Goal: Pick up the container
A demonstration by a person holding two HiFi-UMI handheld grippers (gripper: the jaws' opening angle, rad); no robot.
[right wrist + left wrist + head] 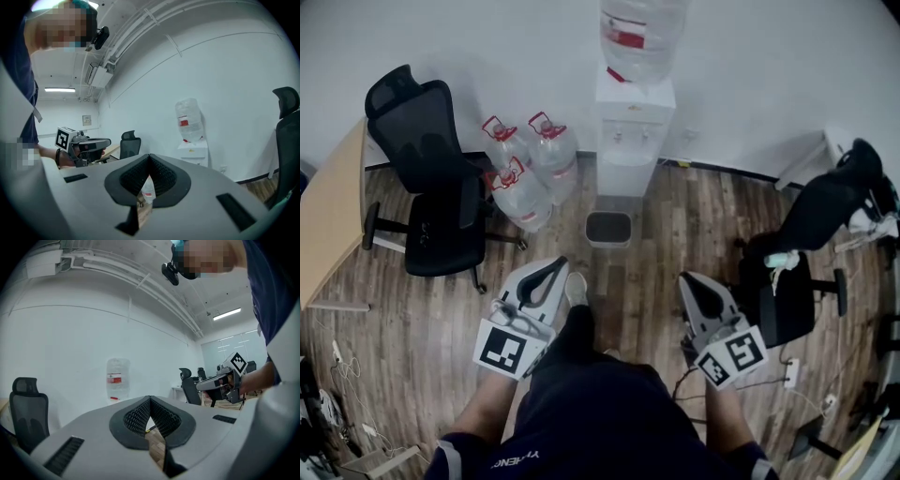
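Note:
A small dark container (608,228) stands on the wood floor in front of the white water dispenser (635,131). Three clear water jugs (530,169) with red handles lie to its left. My left gripper (562,263) and right gripper (682,277) are held side by side over the floor, well short of the container, both shut with nothing in them. In the left gripper view the jaws (150,400) meet at the tips; the right gripper (220,380) shows beside them. In the right gripper view the jaws (150,157) also meet, with a jug (147,193) seen past them.
A black office chair (431,178) stands at the left beside a wooden desk (333,216). Another black chair (811,253) is at the right. Cables and a power strip (789,373) lie on the floor at the right and lower left. The white wall runs behind the dispenser.

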